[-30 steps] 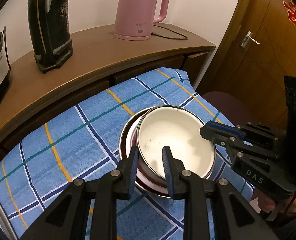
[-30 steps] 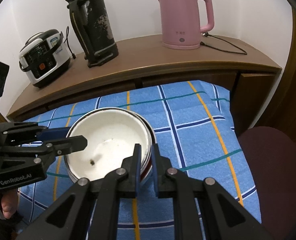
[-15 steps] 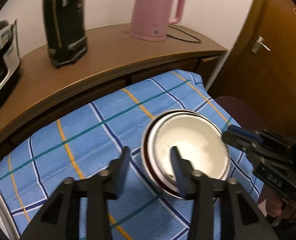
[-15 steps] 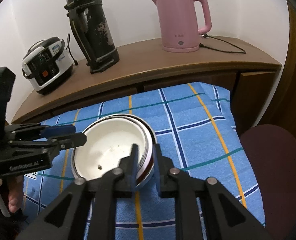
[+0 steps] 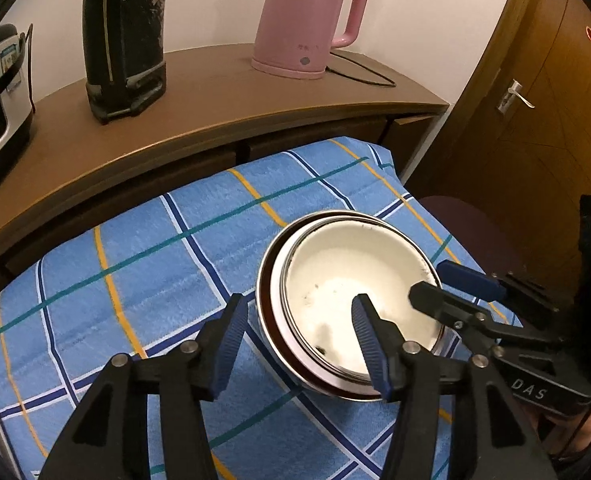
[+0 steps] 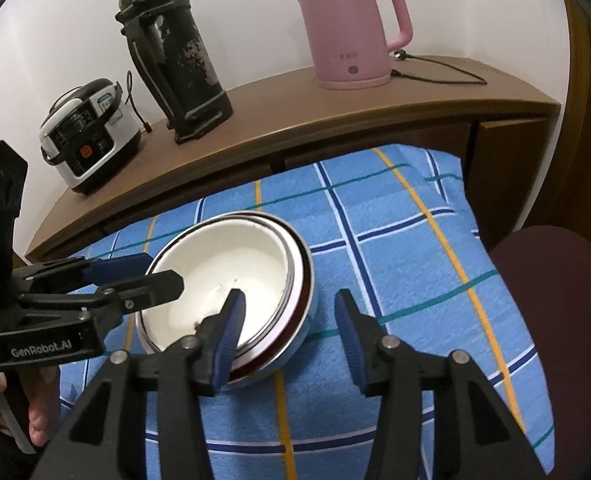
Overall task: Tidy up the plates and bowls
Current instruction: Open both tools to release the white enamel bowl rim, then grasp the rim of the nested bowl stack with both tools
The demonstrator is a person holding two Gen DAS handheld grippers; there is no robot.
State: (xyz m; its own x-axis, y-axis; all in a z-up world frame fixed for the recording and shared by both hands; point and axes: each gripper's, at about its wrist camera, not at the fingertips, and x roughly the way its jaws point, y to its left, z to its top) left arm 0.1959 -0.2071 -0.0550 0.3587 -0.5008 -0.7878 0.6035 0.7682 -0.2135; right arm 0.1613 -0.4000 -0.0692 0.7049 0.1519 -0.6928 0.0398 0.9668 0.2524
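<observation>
Blue-padded fingers [image 5: 231, 344] of the left gripper [image 5: 299, 336] are standing wide apart in the left wrist view, holding nothing, straddling the near left rim of the white bowl [image 5: 355, 300]. That bowl is sitting nested in a stack of rounded dishes [image 5: 269, 312] with a dark red band, though how many dishes are lying beneath is hard to make out. The stack is resting on a fuzzy blue checked cloth [image 5: 155, 264]. The right gripper [image 5: 447, 284] is reaching in over the far right rim, its fingers parted. A pink kettle [image 5: 303, 28] is standing on the curved wooden counter [image 5: 199, 96]; the black flask [image 5: 123, 36] is being cut off at the top.

In the right wrist view, the right gripper [image 6: 289, 318] is likewise spread wide and empty, its left finger over the bowl [image 6: 223, 276], its right finger over the cloth [image 6: 395, 248] just beside the stack. The left gripper [image 6: 151, 272] is entering from the left, parted. A rice cooker [image 6: 87, 132] is sitting on the counter [image 6: 335, 120].
</observation>
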